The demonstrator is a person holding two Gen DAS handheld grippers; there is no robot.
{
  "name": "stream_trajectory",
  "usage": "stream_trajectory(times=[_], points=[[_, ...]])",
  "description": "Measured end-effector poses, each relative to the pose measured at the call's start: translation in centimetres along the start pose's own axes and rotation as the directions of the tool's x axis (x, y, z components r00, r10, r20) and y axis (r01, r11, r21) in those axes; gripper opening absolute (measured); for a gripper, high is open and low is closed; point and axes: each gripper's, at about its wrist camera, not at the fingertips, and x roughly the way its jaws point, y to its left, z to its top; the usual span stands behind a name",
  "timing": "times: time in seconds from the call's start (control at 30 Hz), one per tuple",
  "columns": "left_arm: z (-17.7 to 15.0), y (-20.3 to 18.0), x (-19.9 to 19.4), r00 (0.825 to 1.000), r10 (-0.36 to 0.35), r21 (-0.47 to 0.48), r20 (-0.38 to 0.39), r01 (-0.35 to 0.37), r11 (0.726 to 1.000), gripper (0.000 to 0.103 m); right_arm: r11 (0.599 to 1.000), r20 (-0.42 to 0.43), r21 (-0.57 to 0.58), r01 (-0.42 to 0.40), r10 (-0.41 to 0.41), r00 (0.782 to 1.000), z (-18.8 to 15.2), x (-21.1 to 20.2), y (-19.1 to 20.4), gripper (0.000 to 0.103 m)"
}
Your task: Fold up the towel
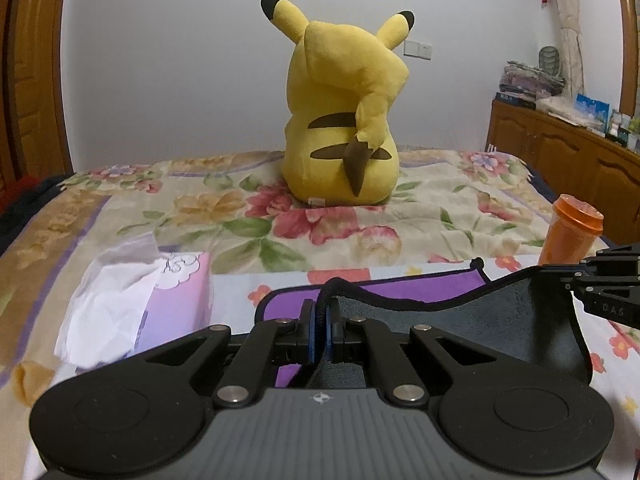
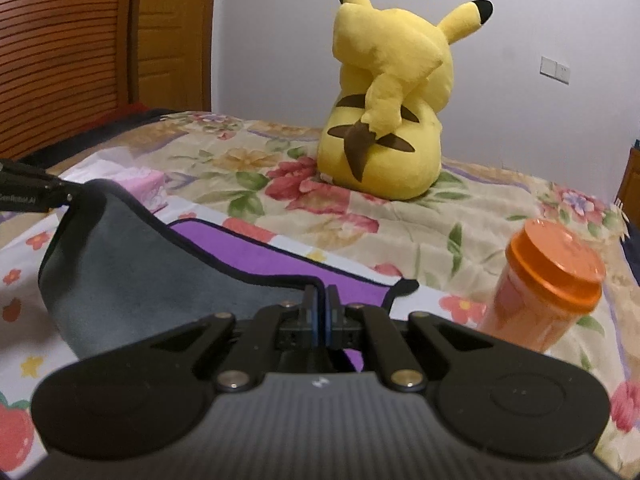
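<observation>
The towel (image 1: pixel 500 320) is purple on one face and grey on the other, with a black hem, and lies on the floral bed sheet (image 1: pixel 240 216). My left gripper (image 1: pixel 320 308) is shut on the towel's near left corner and holds it lifted. My right gripper (image 2: pixel 320 296) is shut on the near right corner of the towel (image 2: pixel 132 272). The grey underside hangs between the two grippers; the purple face (image 2: pixel 256 256) lies flat beyond. The right gripper also shows at the right edge of the left wrist view (image 1: pixel 576 276).
A yellow Pikachu plush (image 1: pixel 344 120) sits mid-bed beyond the towel. An orange lidded bottle (image 2: pixel 548 292) stands right of the towel. A pink tissue pack (image 1: pixel 132 300) lies to the left. A wooden cabinet (image 1: pixel 560 152) is at the far right, a wooden headboard (image 2: pixel 64 48) at left.
</observation>
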Motion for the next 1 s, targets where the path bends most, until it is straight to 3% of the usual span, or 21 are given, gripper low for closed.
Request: stream_trajectory(times=[0.67,1.0], points=[[2.5,0.9,4.1,0.996,0.079,0.011,0.046,-0.079,0.997,0.008,0.996,0.065,-0.018,0.085,-0.084,0.994,2.0,3.1,-1.7,0.004],[2.3,1.3,7.7,0.995,0.097,0.023,0.011,-0.097,0.995,0.008,0.992,0.045,-0.033,0.120,-0.119,0.992,1.8,6.4,-1.8,0.004]])
